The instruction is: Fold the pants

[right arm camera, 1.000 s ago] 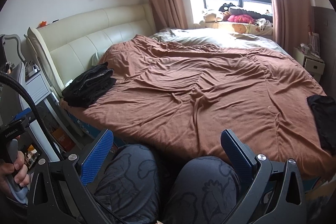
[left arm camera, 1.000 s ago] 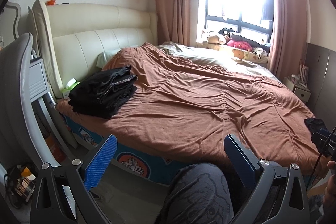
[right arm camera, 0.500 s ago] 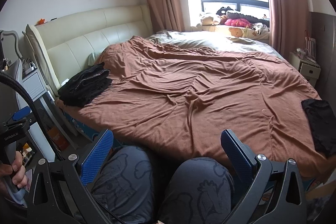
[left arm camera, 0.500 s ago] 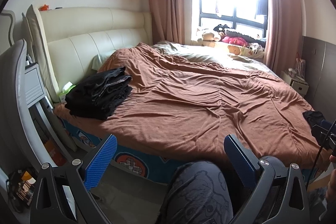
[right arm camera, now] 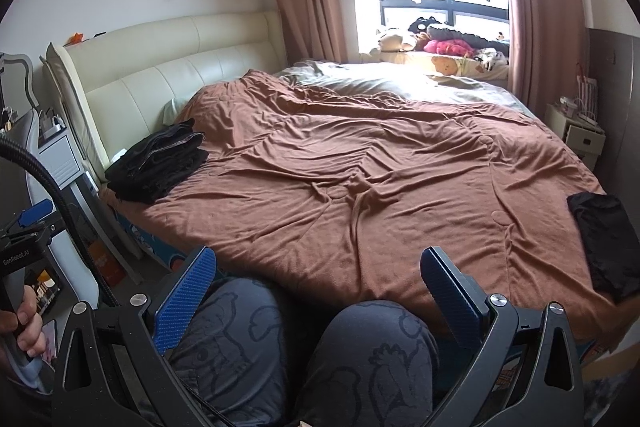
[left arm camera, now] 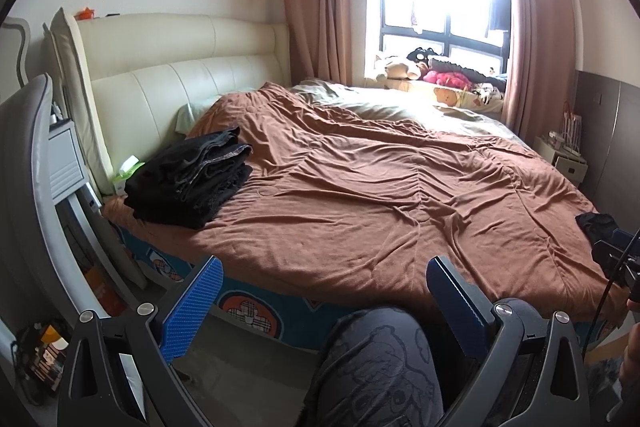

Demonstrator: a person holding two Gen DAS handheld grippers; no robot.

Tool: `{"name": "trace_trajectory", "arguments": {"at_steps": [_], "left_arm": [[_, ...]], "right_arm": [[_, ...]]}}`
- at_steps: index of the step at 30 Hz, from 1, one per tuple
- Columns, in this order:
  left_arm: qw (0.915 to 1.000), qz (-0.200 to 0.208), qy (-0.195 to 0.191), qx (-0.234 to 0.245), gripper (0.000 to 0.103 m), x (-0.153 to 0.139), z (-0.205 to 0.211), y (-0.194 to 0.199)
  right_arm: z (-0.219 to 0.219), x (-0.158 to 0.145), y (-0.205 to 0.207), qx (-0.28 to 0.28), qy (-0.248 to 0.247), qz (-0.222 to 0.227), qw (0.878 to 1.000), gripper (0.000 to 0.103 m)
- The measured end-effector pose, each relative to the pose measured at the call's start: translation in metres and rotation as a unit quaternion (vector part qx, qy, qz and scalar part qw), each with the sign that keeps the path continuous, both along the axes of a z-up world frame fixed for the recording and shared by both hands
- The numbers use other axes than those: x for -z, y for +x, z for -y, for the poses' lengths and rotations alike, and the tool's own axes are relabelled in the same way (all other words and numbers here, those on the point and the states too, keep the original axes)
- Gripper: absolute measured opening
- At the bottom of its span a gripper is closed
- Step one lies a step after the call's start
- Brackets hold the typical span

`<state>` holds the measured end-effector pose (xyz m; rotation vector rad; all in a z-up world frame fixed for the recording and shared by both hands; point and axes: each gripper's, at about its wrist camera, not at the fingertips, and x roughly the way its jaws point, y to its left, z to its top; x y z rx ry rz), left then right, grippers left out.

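Right now both grippers hang low at the near edge of the bed, over the person's knees (right arm camera: 372,355) in dark patterned trousers. The left gripper (left arm camera: 324,303) stands with its blue-padded fingers spread wide and nothing between them; the right gripper (right arm camera: 318,291) is the same — wide apart, holding nothing. A stack of folded black pants (left arm camera: 188,179) sits on the rumpled brown blanket (right arm camera: 360,179) at the head end, just beside the cream padded headboard (left arm camera: 180,75). Another black garment (right arm camera: 608,243) lies flat at the blanket's far right edge — well apart from the stack. A hand (right arm camera: 22,323) grips the left gripper's handle at the left of the right wrist view. Stuffed toys (right arm camera: 440,45) crowd the window ledge.
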<state>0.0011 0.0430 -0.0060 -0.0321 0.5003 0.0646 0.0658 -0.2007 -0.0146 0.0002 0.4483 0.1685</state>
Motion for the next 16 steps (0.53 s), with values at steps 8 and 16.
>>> {"name": "trace_trajectory", "arguments": {"at_steps": [8, 16], "left_arm": [[1.0000, 0.004, 0.002, -0.001, 0.103, -0.0030, -0.0008, -0.0015], [0.9999, 0.009, 0.004, -0.007, 0.103, -0.0034, -0.0013, -0.0025]], "right_arm": [[0.0000, 0.0000, 0.0006, 0.000, -0.001, 0.000, 1.000, 0.103], [-0.0006, -0.0002, 0.0010, 0.001, -0.003, -0.001, 1.000, 0.103]]}}
